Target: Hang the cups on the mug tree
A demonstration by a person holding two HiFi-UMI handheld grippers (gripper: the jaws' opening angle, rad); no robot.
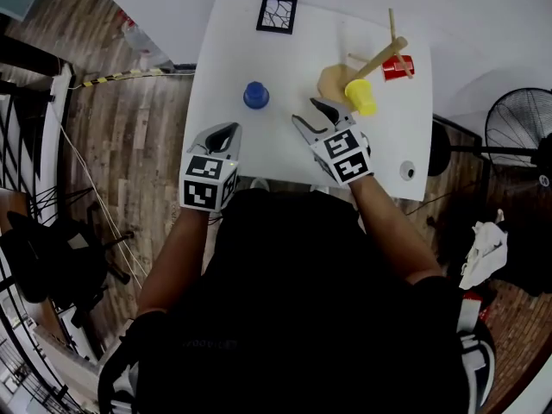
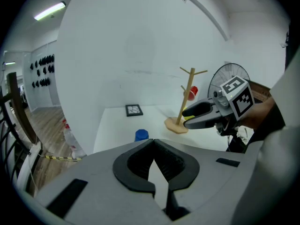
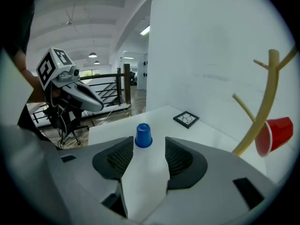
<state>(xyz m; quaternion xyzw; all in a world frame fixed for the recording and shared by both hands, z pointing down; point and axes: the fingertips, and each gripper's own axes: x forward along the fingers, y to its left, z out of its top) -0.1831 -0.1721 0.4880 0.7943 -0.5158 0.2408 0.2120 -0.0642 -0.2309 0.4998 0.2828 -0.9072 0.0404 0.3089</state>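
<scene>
A wooden mug tree (image 1: 373,59) stands at the table's far right. A red cup (image 1: 398,67) and a yellow cup (image 1: 360,96) hang on its branches. A blue cup (image 1: 255,95) stands upside down on the white table (image 1: 233,41), left of the tree. My left gripper (image 1: 226,133) hovers near the front edge, below the blue cup, jaws shut with nothing in them. My right gripper (image 1: 311,111) is open and empty, just left of the yellow cup. In the right gripper view the blue cup (image 3: 143,135) shows beyond the open jaws, and the red cup (image 3: 274,135) hangs at the right.
A black-framed picture (image 1: 277,14) lies at the table's far edge. A small round object (image 1: 408,170) sits near the front right corner. A fan (image 1: 517,128) stands on the floor to the right; chairs and a railing lie to the left.
</scene>
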